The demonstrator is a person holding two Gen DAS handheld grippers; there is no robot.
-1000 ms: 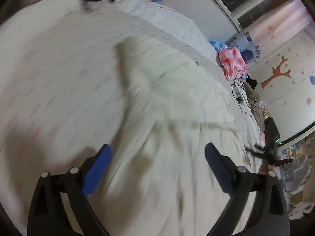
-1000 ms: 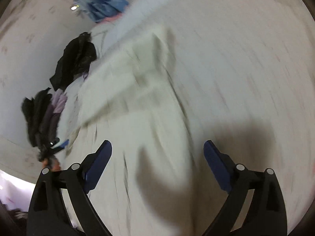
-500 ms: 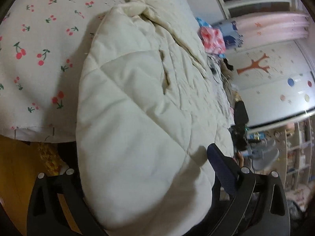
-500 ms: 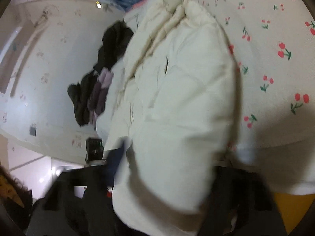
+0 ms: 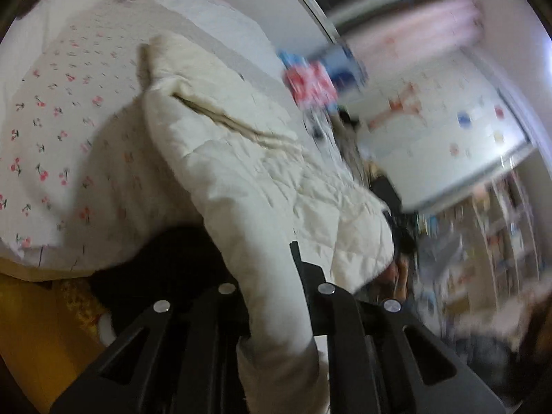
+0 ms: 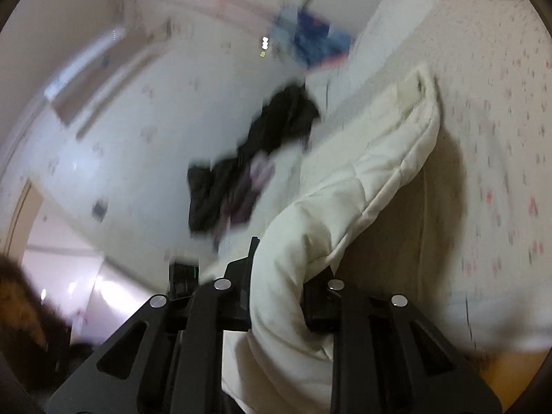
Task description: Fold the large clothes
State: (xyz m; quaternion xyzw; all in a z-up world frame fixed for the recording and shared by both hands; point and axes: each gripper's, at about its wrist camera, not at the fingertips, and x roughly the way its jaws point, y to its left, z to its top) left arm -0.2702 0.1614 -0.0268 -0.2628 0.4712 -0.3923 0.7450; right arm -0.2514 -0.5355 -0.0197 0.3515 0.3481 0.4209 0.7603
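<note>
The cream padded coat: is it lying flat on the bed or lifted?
Partly lifted. The cream padded coat rises at its near edge, pinched in both hand-held grippers; its far end rests on the cherry-print bed.

We cannot see the left tongs' [image 5: 267, 276] pads: the cream coat [image 5: 241, 172] covers them. The coat also hides the right tongs' [image 6: 279, 276] pads. Beyond the coat, the shelves [image 5: 500, 241] and dark clothes [image 6: 248, 172] blur; we cannot identify them.
</note>
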